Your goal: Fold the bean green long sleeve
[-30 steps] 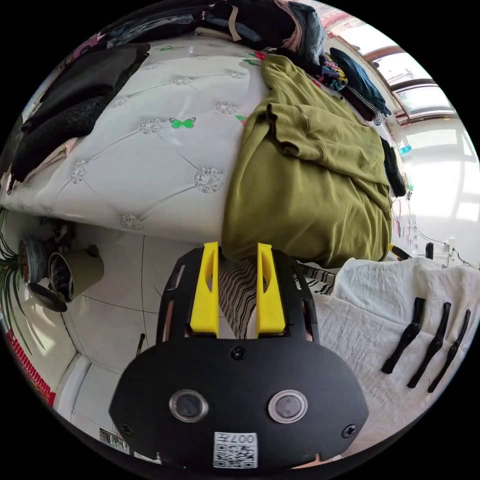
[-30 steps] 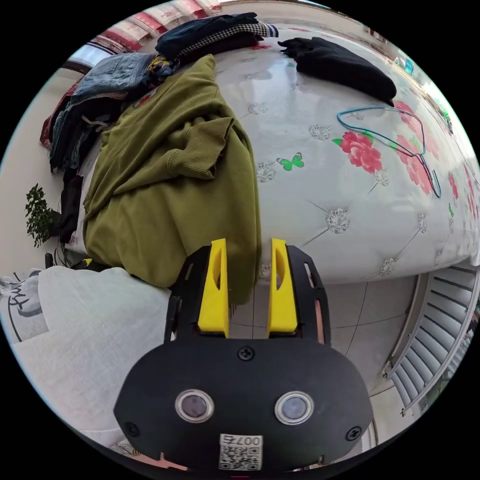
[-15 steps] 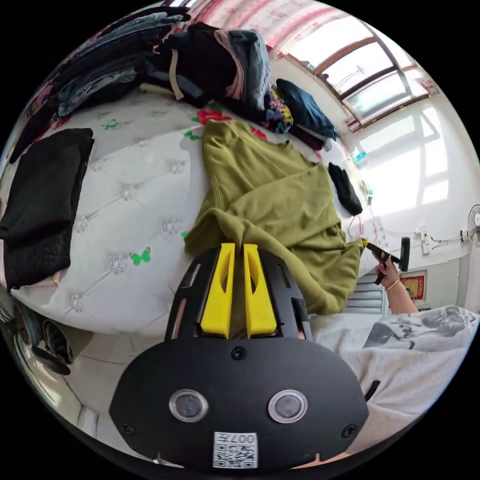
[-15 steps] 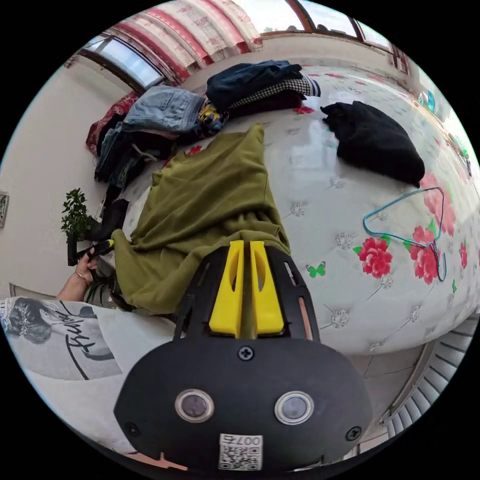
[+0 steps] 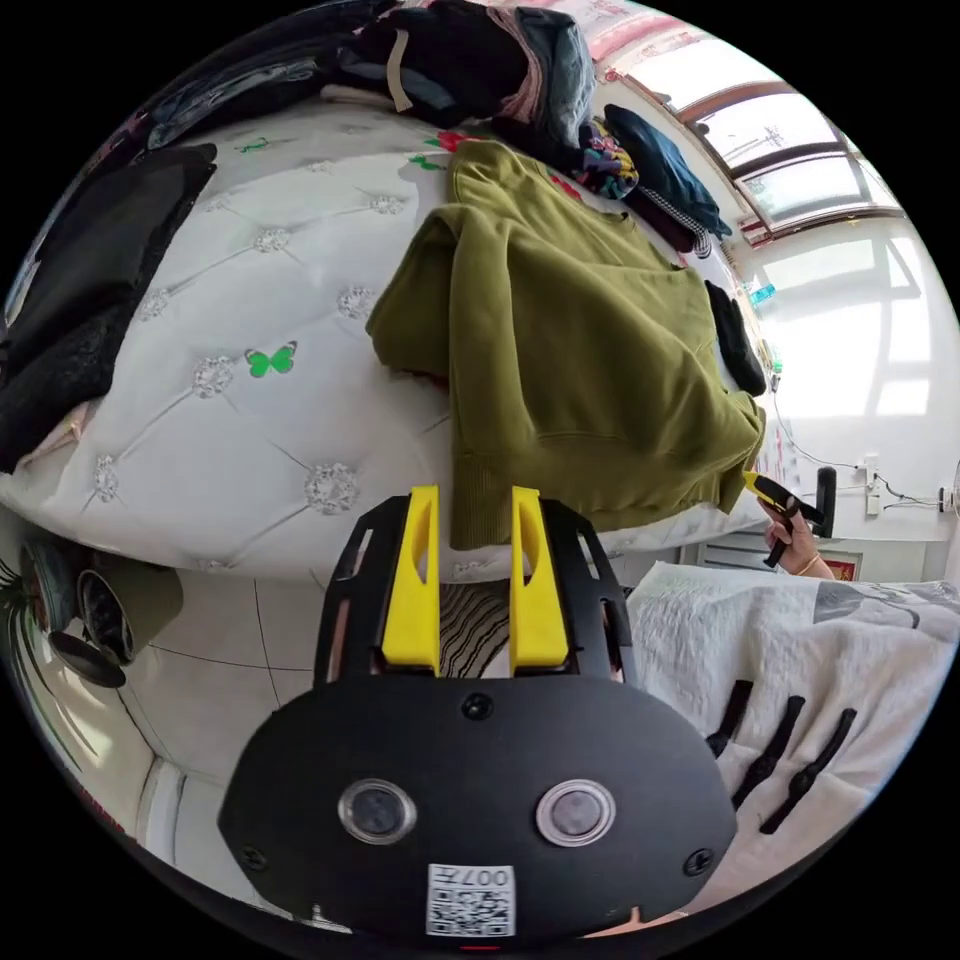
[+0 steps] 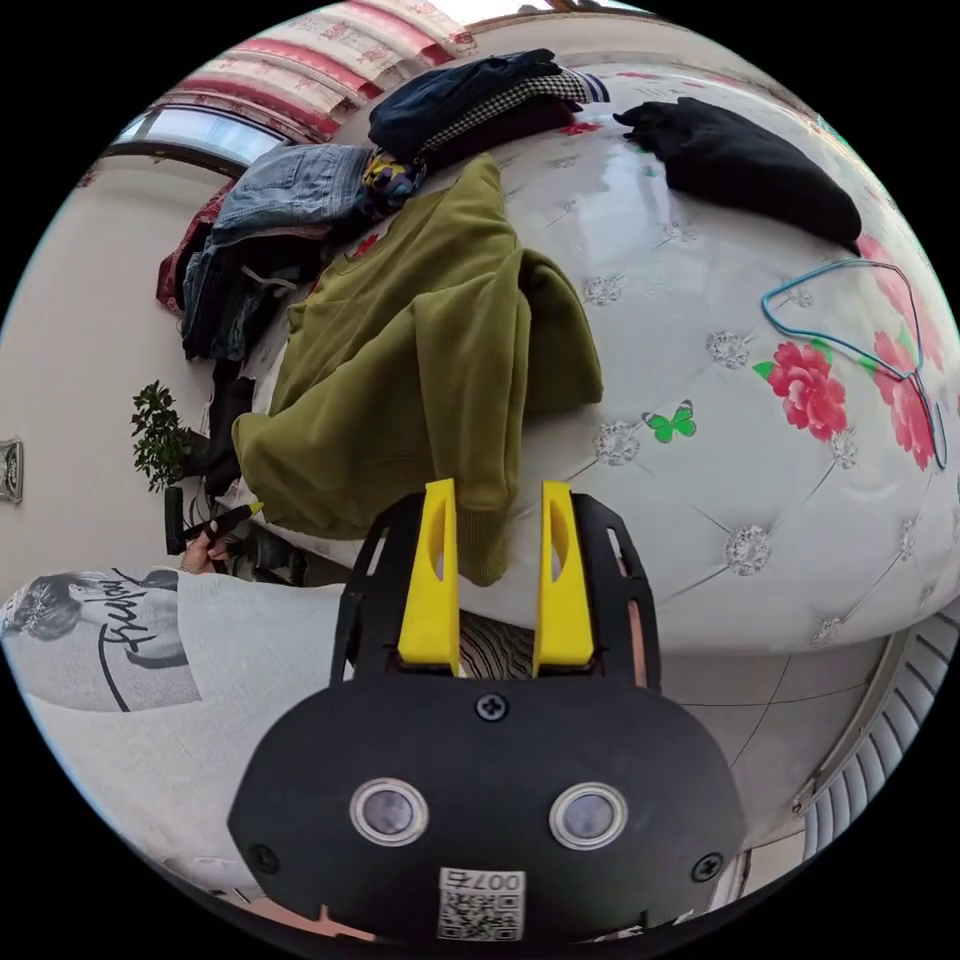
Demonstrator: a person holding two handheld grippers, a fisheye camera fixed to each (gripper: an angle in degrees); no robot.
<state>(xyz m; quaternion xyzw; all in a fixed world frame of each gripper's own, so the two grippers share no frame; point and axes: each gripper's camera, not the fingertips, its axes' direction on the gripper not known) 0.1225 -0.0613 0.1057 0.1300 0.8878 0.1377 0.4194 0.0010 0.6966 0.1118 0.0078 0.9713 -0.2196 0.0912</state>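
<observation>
The bean green long sleeve [image 5: 580, 340] lies folded on the white quilted bed [image 5: 250, 430], its ribbed hem hanging at the near edge. My left gripper [image 5: 478, 495] is open, and the hem's corner sits just past its yellow tips without being pinched. A hand holds the right gripper [image 5: 783, 497] at the shirt's far corner. In the right gripper view the long sleeve [image 6: 420, 360] is bunched in folds on the bed [image 6: 760, 480]. My right gripper [image 6: 497, 490] is open with the hem hanging loose between its tips. The left gripper [image 6: 215, 525] is small at the far corner.
Black folded clothes [image 5: 90, 270] and a clothes pile [image 5: 470, 50] lie on the bed. A black garment [image 6: 750, 160], a blue hanger [image 6: 850, 320] and stacked jeans [image 6: 290, 190] are there too. Pots [image 5: 110, 620] stand on the tiled floor. The person's white top [image 5: 800, 650] is close.
Half a second ago both grippers were shut on the green fabric and held it up. Now both are open and the shirt lies folded on the bed.
</observation>
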